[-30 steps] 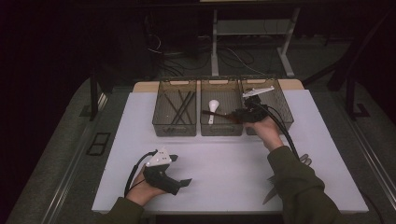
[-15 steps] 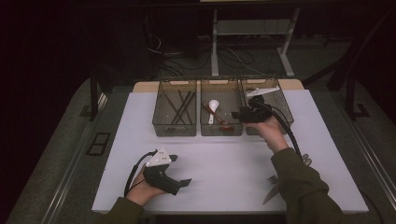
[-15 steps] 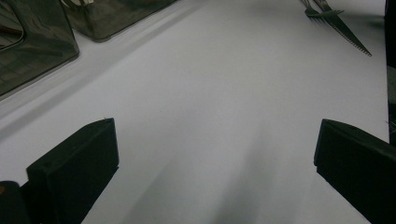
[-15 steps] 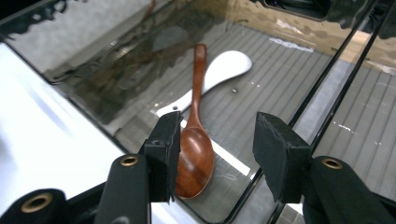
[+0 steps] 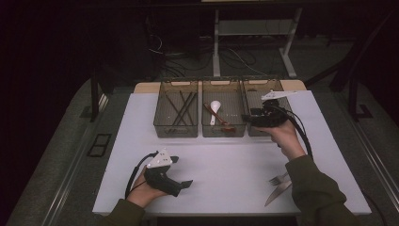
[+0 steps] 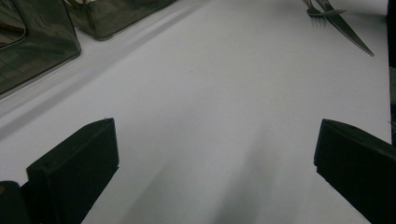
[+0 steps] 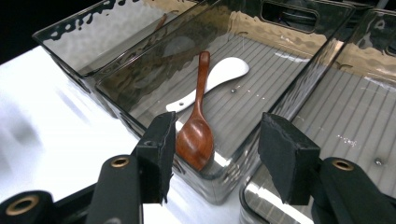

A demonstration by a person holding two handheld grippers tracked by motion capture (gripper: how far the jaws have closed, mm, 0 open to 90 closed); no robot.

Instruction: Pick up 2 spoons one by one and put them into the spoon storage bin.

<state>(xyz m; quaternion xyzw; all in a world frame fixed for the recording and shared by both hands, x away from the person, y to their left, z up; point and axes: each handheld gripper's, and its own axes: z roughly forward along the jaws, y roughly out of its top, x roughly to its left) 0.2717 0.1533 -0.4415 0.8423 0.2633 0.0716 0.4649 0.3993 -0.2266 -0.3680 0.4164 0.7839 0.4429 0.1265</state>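
A brown wooden spoon lies in the middle clear bin, its handle across a white spoon. My right gripper hovers just above the wall shared by the middle bin and the right bin, pointing left. Its jaws have just been opening and stand apart with nothing between them. Both the wooden spoon and the white spoon rest on the bin floor. My left gripper rests on the white table near the front left. The left gripper is wide open over bare table.
The left bin holds dark chopsticks. A fork and a knife lie at the table's front right, beside the right sleeve. The fork and knife sit far ahead of the left jaws.
The right gripper has drifted a little to the right from over the middle bin, and the wooden spoon now lies in that bin. The left gripper has stayed put.
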